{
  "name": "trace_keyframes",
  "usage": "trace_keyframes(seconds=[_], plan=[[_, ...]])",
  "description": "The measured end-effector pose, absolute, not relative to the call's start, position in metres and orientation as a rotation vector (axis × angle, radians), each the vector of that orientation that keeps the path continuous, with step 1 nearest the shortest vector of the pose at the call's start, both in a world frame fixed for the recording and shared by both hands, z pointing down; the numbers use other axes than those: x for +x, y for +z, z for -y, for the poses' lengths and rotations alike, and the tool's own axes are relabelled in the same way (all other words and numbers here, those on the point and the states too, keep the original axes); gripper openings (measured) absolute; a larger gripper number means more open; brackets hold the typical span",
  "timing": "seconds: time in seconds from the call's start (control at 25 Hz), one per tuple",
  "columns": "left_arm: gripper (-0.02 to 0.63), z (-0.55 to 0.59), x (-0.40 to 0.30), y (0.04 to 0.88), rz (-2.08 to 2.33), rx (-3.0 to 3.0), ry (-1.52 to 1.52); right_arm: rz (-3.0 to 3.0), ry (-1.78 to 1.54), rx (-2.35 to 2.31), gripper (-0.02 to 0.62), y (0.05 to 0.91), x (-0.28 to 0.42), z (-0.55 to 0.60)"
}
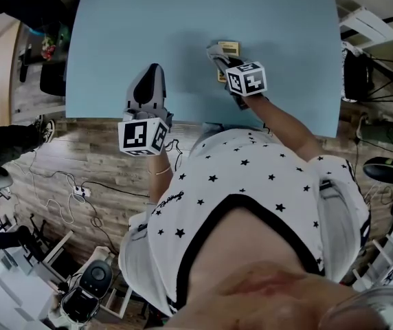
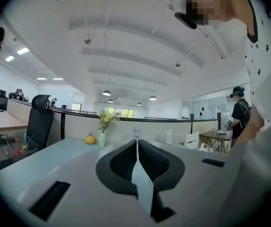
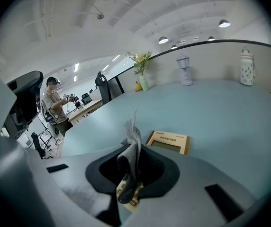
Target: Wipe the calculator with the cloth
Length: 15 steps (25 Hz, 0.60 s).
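Right gripper (image 1: 220, 56) was clamped on crumpled grey cloth (image 3: 131, 145), right over near end of tan rectangular calculator (image 3: 169, 142); its long axis ran ahead toward pale blue table's (image 1: 114, 47) far edge. Left gripper (image 1: 148, 88) sat closed and empty, farther away.

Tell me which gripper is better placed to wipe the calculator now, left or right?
Right, I think. The right gripper grips the cloth, and the calculator lies just below and ahead of it. The left gripper is shut, empty, and off to the side near the table edge.
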<state>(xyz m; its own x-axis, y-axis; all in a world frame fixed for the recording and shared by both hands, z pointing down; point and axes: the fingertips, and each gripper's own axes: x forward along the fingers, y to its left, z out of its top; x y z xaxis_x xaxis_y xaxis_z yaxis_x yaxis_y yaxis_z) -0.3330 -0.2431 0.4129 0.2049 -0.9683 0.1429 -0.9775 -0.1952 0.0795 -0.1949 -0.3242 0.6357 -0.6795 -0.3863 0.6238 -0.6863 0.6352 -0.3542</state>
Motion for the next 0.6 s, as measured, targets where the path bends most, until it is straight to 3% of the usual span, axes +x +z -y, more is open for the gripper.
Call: trace_keyframes(seconds=[0.6], plan=[[0.035, 0.256, -0.314, 0.412, 1.814, 2.382, 0.094, 2.314, 0.849, 0.981, 0.046, 0.639, -0.155, 0.335]])
